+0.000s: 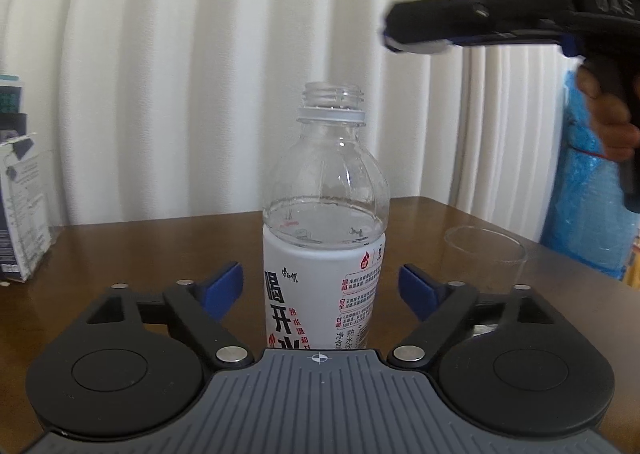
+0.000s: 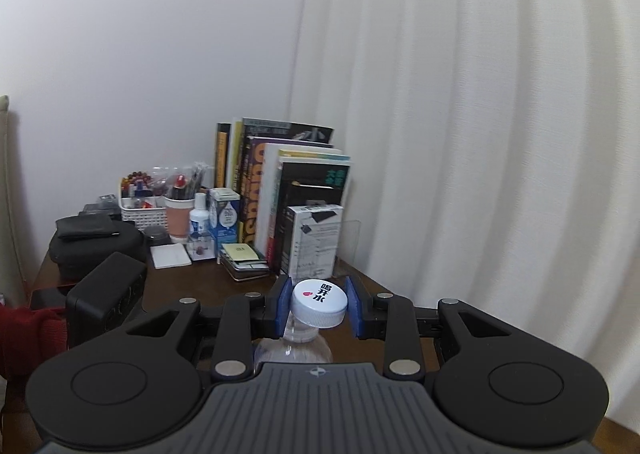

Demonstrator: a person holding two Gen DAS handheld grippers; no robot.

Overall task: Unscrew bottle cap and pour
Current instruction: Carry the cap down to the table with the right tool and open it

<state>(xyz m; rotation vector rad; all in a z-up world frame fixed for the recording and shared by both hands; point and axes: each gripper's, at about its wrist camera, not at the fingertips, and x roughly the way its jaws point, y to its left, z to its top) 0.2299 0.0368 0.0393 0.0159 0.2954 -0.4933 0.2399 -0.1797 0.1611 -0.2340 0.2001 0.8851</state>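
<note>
From my left wrist camera the water bottle (image 1: 325, 230) stands uncapped on the bench (image 1: 132, 254), between my left tool's (image 1: 320, 286) spread pads, an empty glass (image 1: 485, 260) beside it. Only the right wrist camera shows my right tool (image 2: 318, 304) clamping the white cap (image 2: 319, 301).

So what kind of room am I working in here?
Likely a home study or bedroom corner: a wooden desk against white curtains, with upright books and a basket of stationery at the back.
</note>
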